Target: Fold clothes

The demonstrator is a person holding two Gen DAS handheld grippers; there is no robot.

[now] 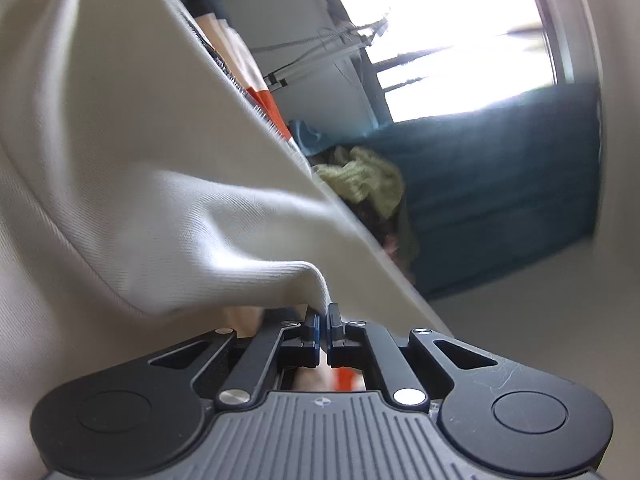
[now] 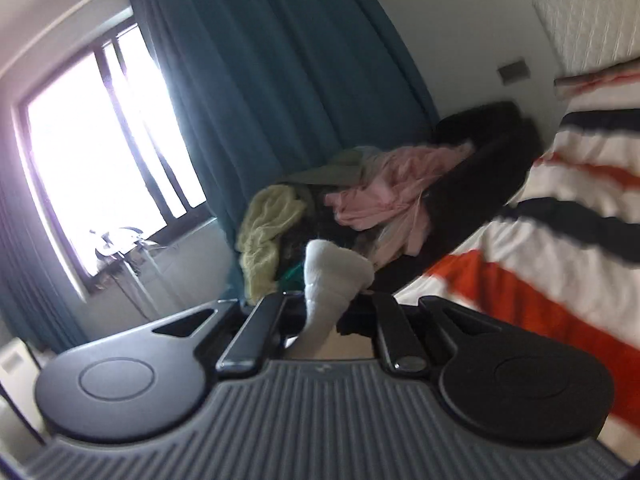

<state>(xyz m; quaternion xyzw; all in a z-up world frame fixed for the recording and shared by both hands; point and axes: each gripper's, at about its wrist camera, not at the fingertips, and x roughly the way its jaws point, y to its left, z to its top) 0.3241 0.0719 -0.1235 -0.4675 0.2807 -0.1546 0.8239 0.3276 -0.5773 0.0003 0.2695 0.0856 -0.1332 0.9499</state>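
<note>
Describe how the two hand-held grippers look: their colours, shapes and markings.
Both look alike. The left hand-held gripper has matte black linkage arms with silver pivot screws, two round black side discs, a grey ribbed body with a small round emblem, and blue-edged pads. The right hand-held gripper shows the same black arms, discs and grey ribbed body.

Cream-white woven garment [image 1: 132, 184]: plain, faint twill texture. Black metal tongs of the left hand [image 1: 323, 322]: blue inner pads. Black tongs of the right hand [image 2: 328, 304]: grey ribbed housing. Teal pleated curtain [image 2: 280, 80]: unpatterned. Bed cover [image 2: 560, 216]: white with orange and dark navy stripes. Clothes pile: yellow-green knit [image 2: 268, 224], pale pink fabric [image 2: 392, 184], black fabric [image 2: 480, 160].
</note>
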